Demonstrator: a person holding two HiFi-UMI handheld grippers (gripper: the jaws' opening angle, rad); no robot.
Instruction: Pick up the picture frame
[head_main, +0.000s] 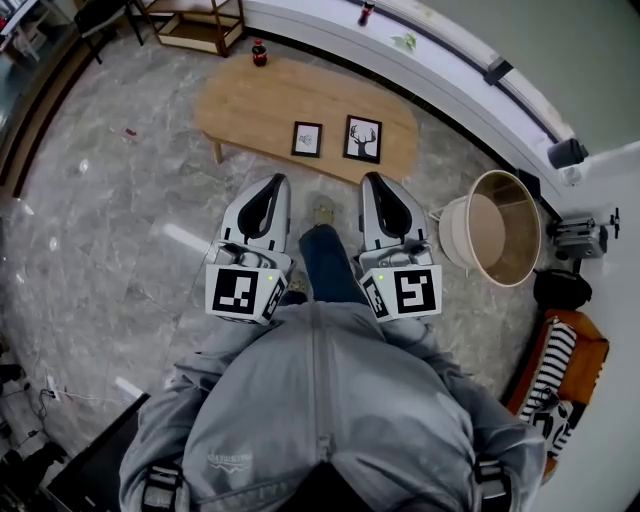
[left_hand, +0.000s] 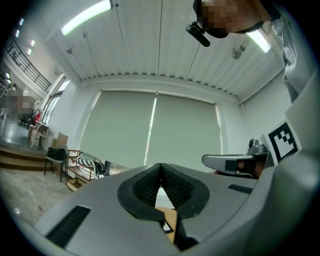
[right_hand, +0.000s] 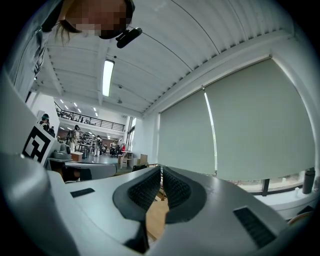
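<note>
Picture frame (head_main: 362, 139) beside smaller frame (head_main: 307, 139) on table (head_main: 250, 105).

We see a grey jacket (head_main: 250, 400) filling the six o'clock half of the head view. Its zip (head_main: 318, 380) runs straight toward twelve, and a small pale print (head_main: 230, 460) sits at seven o'clock. Black straps (head_main: 160, 488) with buckles cross both shoulders. At twelve o'clock from the jacket show a leg (head_main: 325, 262) in blue jeans and a tan shoe (head_main: 322, 212). The left gripper (head_main: 272, 185) and right gripper (head_main: 372, 183) have smooth grey shells with black ribbed pads (left_hand: 175, 187). Each carries a cube (head_main: 243, 291) of black-and-white square markers and a tiny green light (head_main: 270, 277).
</note>
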